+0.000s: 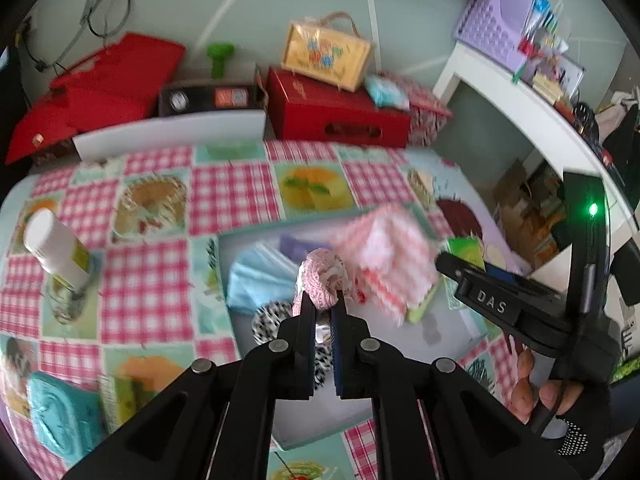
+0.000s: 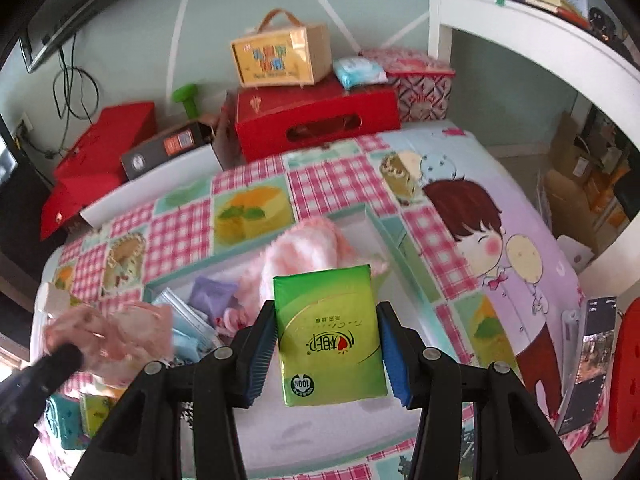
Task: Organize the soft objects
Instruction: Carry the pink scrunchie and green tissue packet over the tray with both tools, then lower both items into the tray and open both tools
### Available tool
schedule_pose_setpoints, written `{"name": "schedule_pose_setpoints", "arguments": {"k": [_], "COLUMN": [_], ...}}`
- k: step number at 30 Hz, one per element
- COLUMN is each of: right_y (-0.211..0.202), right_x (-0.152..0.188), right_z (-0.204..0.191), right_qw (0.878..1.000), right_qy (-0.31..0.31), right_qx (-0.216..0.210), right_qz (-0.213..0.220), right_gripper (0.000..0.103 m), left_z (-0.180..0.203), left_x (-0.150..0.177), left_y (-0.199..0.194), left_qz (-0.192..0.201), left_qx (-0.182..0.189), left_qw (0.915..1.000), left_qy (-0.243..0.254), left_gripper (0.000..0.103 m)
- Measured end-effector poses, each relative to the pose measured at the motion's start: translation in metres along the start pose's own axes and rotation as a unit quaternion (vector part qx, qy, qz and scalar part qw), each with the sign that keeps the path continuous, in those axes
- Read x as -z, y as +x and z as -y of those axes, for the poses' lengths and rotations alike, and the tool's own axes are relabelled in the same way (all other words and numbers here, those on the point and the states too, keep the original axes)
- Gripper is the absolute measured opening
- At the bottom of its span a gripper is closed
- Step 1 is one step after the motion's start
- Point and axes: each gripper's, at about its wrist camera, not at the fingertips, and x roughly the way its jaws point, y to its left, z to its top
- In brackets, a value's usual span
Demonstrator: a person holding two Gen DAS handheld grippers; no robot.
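A lived-in home room: a tabletop under a pink gingham cartoon cloth (image 2: pixel 320 184), red gift boxes (image 2: pixel 316 116) stacked against the pale green wall, and a white shelf (image 2: pixel 532 36) crowded with books and a lilac basket (image 1: pixel 492 24).

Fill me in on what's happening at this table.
A person is sorting soft things into a shallow box on the checked tablecloth. The left tongs are shut on a pink knitted scrunchie, held over the box. The right tongs grip a green tissue pack above it too. A pink towel and blue masks already lie inside.
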Motion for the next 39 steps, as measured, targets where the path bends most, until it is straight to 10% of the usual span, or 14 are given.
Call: {"name": "schedule_pose_setpoints", "arguments": {"k": [25,34,39], "right_y": [0.073,0.056,0.051], "right_x": [0.024,0.016,0.015], "right_z": [-0.02,-0.026,-0.028], "right_qw": [0.992,0.995,0.996], "right_qy": [-0.037,-0.044,-0.046], "right_qx": [0.006,0.014,0.016], "right_qz": [-0.117,-0.089,-0.081], "right_gripper": [0.061,0.068,0.068], "left_z": [0.003,0.007,0.011], "left_x": [0.032,0.025,0.021], "left_y": [0.09,0.071,0.056], "left_qz": [-0.129,-0.119,-0.103], "left_qx": [-0.04,-0.035,-0.029], "left_qw": [0.9907,0.9922,0.994], "left_qy": [0.013,0.012,0.021], "left_gripper": [0.009,0.042,0.043]}}
